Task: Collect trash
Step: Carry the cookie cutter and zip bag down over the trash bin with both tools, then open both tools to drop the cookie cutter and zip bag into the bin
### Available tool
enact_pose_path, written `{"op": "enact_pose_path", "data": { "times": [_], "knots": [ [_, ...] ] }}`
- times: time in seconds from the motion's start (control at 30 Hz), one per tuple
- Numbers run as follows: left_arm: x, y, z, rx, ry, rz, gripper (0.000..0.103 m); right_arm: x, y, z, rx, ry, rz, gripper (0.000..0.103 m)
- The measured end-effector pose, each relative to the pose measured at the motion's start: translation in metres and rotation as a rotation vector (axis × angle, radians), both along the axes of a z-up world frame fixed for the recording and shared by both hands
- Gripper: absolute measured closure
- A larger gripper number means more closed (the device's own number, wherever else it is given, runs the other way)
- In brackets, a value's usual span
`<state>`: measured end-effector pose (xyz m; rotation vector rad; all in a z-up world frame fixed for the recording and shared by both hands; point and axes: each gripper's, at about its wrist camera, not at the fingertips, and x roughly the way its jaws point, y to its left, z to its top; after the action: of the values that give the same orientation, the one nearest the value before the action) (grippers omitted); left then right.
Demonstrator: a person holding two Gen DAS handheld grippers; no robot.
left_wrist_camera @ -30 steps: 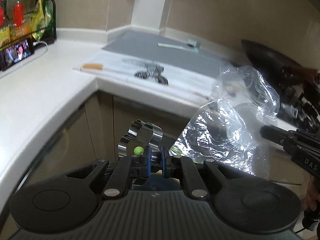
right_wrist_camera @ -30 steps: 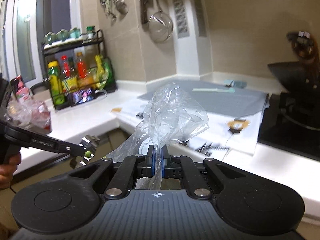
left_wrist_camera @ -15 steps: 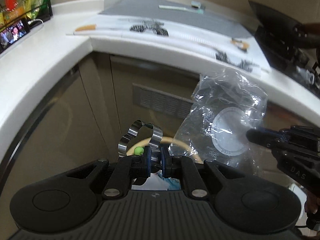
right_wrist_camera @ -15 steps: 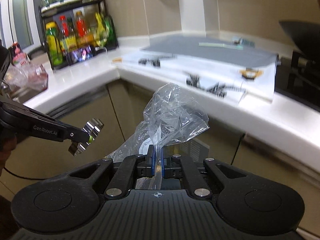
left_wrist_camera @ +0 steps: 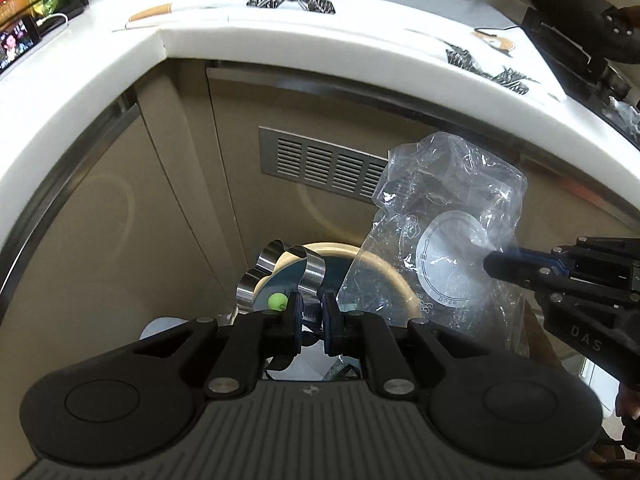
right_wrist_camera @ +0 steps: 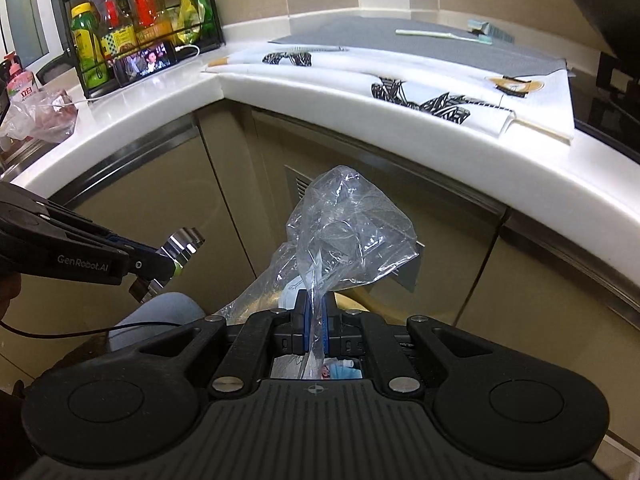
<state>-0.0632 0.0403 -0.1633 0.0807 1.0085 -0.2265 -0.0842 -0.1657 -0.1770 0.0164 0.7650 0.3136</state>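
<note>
My left gripper [left_wrist_camera: 311,314] is shut on a shiny metal flower-shaped cutter [left_wrist_camera: 280,276] with a small green bead on it. The same cutter [right_wrist_camera: 180,246] shows at the left of the right wrist view, in the left gripper [right_wrist_camera: 158,270]. My right gripper [right_wrist_camera: 316,320] is shut on a crumpled clear plastic bag [right_wrist_camera: 344,236]. That bag [left_wrist_camera: 448,248], printed with a round plate logo, hangs at the right of the left wrist view, pinched by the right gripper [left_wrist_camera: 492,266]. Below both sits a round bin with a cream rim [left_wrist_camera: 396,276]; trash shows inside it.
A white countertop [right_wrist_camera: 400,120] curves above beige cabinet doors with a vent grille [left_wrist_camera: 320,164]. On top lie a printed cloth [right_wrist_camera: 420,84], a grey mat, a toothbrush [right_wrist_camera: 440,35], a bottle rack [right_wrist_camera: 132,20], a phone and a black pan [left_wrist_camera: 560,12]. A person's knee [right_wrist_camera: 160,314] is at lower left.
Both grippers have sunk from counter height to in front of the cabinet doors and tilted downward, still holding the cutter and the bag. The bin's rim has come into view below them.
</note>
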Motion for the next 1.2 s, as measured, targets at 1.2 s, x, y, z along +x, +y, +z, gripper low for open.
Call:
{"op": "enact_pose_path", "data": {
  "times": [1.2],
  "knots": [
    [0.063,-0.010,-0.113,0.034,0.253,-0.020,0.093,0.093,0.033,-0.127,-0.005,0.364,0.017,0.097]
  ]
}}
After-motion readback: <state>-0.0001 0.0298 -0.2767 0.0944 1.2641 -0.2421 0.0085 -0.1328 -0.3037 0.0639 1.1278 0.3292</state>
